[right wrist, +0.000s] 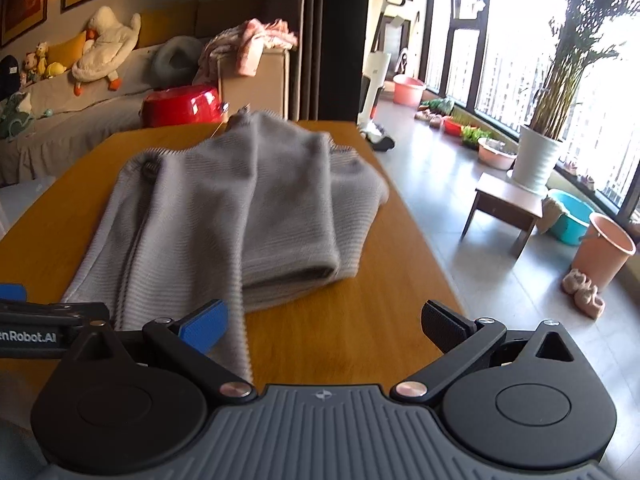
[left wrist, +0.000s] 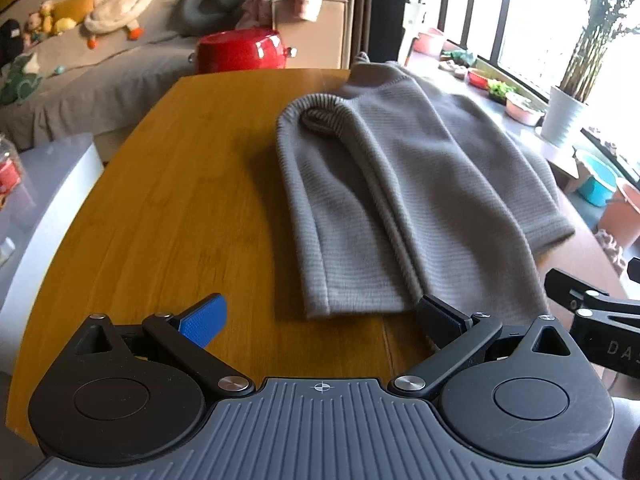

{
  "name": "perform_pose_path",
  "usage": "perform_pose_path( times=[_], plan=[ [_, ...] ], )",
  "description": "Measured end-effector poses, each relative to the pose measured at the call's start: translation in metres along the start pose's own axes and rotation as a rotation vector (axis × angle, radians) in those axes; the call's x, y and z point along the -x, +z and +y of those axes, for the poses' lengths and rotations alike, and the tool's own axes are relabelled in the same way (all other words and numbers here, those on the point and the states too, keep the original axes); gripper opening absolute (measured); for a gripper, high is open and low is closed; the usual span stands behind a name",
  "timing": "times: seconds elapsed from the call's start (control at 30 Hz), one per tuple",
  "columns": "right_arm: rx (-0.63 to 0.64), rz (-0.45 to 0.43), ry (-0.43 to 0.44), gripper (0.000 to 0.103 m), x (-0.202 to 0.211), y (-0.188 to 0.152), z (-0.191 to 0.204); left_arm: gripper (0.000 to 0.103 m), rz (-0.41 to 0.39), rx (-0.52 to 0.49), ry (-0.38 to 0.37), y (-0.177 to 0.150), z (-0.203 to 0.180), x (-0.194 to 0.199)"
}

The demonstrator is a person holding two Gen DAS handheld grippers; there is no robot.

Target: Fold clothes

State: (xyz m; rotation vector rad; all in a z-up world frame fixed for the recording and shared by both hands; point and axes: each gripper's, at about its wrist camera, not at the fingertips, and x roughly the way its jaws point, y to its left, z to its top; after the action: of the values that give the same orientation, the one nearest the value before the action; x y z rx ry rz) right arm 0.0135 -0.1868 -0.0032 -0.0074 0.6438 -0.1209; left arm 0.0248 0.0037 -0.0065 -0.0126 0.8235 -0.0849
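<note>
Grey ribbed knit sweater (left wrist: 400,184) lies on the bamboo-coloured wooden desk (left wrist: 168,208), its long axis running from me toward the far edge; the ribbed collar (left wrist: 320,114) points far, the hem sits at the near edge, just ahead of both claws; a sleeve or side panel is already folded across the body on the right, so I judge the fold partly done. My left claw (left wrist: 320,320) is released, jaws spread wide, holding nothing; the hem's near-left corner lies straight ahead between its blue pad (left wrist: 204,320) and its black pad (left wrist: 440,322), which looks to touch the cloth. My right claw (right wrist: 324,326) is equally released and empty; the hem lies ahead and to its left, bare desk directly in front. I judge the left claw nearer the hem, so the next grasp falls to it; the right would have to shift left first.
</note>
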Motion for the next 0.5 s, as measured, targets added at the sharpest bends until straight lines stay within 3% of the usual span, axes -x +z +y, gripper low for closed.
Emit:
perform_pose_path(
  times=[0.13, 0.33, 0.5],
  plan=[
    [-0.032, -0.017, 0.043, 0.103, -0.013, 0.017, -0.009, 0.103, 0.017, 0.019, -0.025, 0.015, 0.001, -0.012],
    [-0.14, 0.026, 0.185, 0.103, -0.049, 0.048, -0.021, 0.103, 0.041, 0.009, -0.042, 0.036, 0.003, -0.03],
    [-0.168, 0.041, 0.237, 0.103, -0.082, 0.072, -0.02, 0.103, 0.017, 0.002, -0.144, 0.062, 0.011, -0.045]
  ],
)
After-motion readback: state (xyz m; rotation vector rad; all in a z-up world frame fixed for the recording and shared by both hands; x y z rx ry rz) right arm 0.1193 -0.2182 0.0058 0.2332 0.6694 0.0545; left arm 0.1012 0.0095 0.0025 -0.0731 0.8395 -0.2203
